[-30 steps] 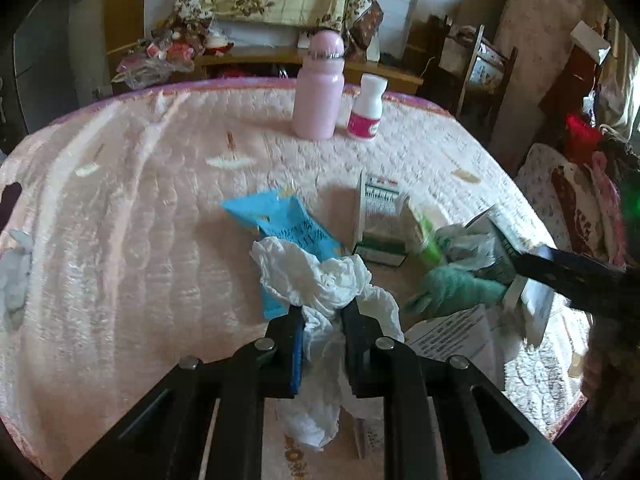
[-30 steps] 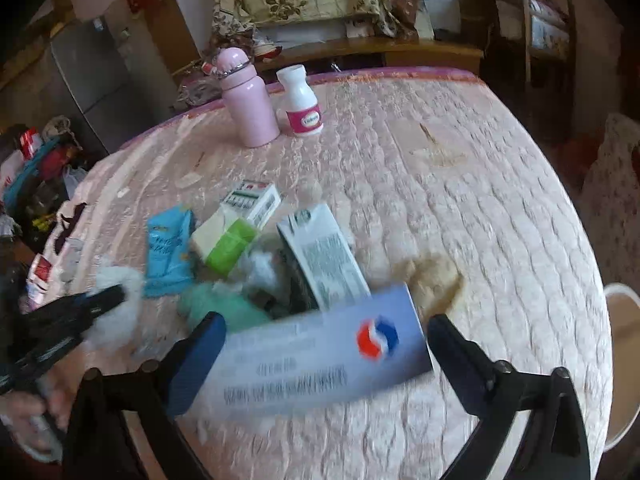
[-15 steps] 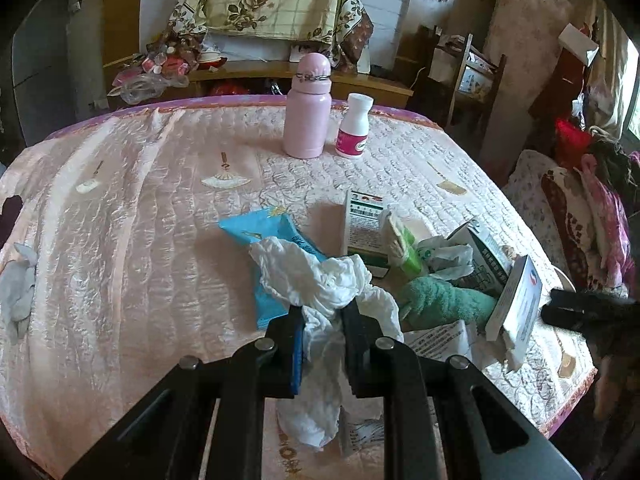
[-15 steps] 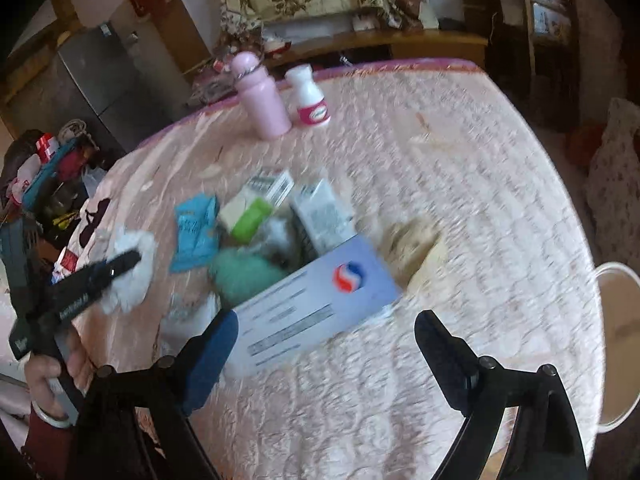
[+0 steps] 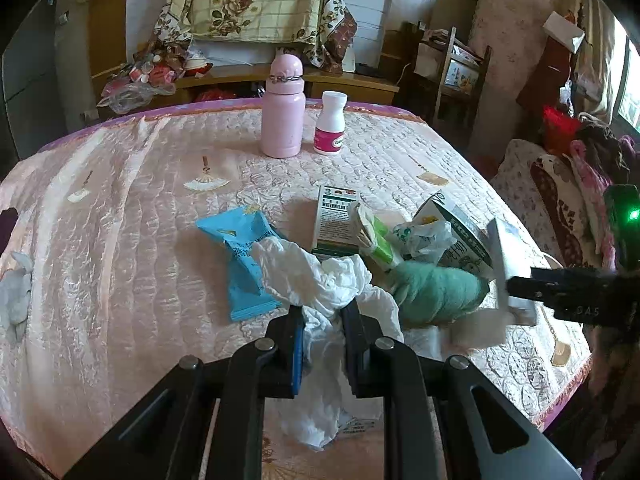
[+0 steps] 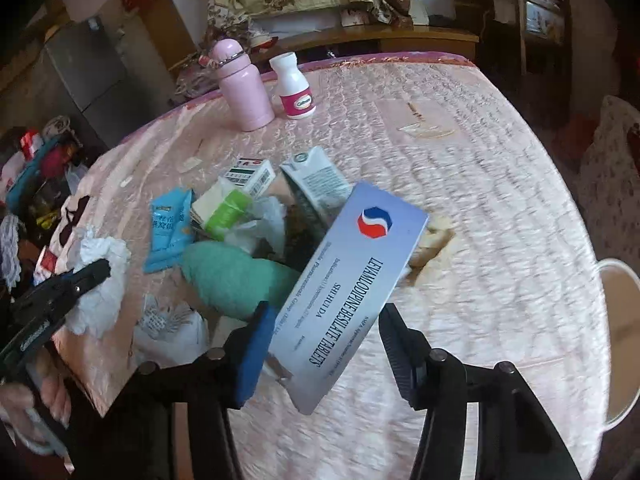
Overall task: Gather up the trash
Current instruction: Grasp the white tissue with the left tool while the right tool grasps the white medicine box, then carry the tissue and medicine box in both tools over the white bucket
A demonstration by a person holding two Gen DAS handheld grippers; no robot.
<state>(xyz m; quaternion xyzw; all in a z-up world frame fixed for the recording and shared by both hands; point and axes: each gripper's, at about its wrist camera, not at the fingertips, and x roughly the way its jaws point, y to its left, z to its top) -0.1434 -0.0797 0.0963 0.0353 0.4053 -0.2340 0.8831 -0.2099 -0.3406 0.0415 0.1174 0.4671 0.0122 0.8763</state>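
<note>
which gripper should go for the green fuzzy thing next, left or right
Neither is free: the left hand-held gripper is shut on the white tissue, and the right hand-held gripper holds the tablet box. Right is probably nearer the green fuzzy thing.
</note>
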